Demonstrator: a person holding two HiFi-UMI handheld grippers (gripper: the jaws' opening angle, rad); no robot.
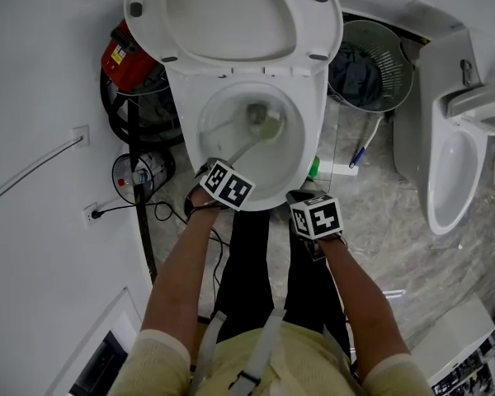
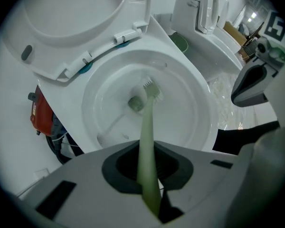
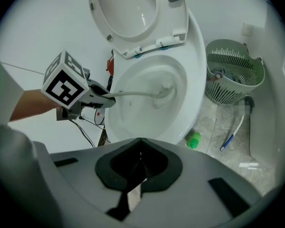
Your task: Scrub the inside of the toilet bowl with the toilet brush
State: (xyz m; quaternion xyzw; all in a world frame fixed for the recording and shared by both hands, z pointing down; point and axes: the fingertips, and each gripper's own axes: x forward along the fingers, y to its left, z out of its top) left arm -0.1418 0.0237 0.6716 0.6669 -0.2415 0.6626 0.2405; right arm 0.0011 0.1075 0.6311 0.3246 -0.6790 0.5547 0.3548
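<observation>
The white ceramic toilet bowl (image 1: pixel 307 151) holds our pale green plastic toilet brush (image 1: pixel 260 126), head near the drain — our left gripper (image 2: pixel 149 177) clamps its handle; the right gripper (image 3: pixel 138 172) sits closed, seemingly empty. Hard scrubbing could twist the slim handle loose.

left hand-held gripper (image 2: pixel 149 182): clamped on toilet brush (image 2: pixel 146 137) | right hand-held gripper (image 3: pixel 135 175): jaws together, empty

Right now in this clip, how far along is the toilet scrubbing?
Done: the seat is up and the left gripper is shut on the toilet brush. In hand: the brush head is down inside the toilet bowl, near the drain, so scrubbing looks under way. Left: how much of the wall is scrubbed cannot be told. The right gripper, shut and empty, hangs by the bowl's front.
</observation>
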